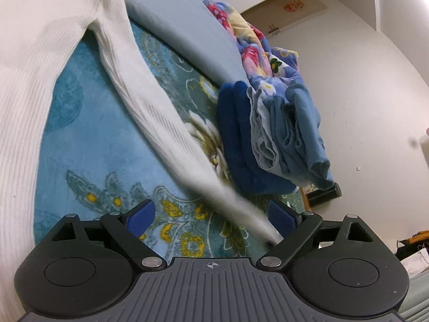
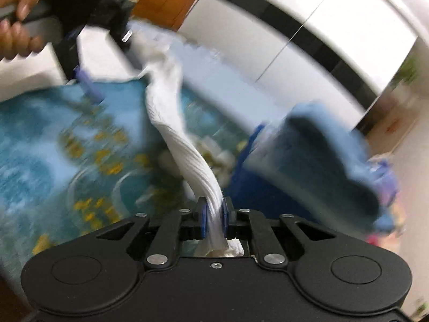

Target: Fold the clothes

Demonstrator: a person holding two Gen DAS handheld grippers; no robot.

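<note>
One white sweater [image 1: 34, 86] is in play and it is nowhere near folded — the body hangs up at the left of the left wrist view while its sleeve [image 1: 161, 123] stretches in a long band across the blue floral blanket [image 1: 93, 147]. The right gripper [image 2: 213, 214] has its jaws pinched tight on the sleeve's end, ribbed knit bunching out behind the pads. The left gripper [image 1: 211, 220] stands wide, holding nothing; the sleeve runs between its pads, close by the right-hand one, and whether it touches I cannot tell. A person's hand [image 2: 16, 18] grips that left tool at the top of the right wrist view. Off to the right sits a stack [image 1: 273, 139] of blue garments, apparently folded already — so some work looks done, and this sweater's sleeves and body are all left. No brand, label or legible writing shows anywhere; the right view is heavily blurred.
</note>
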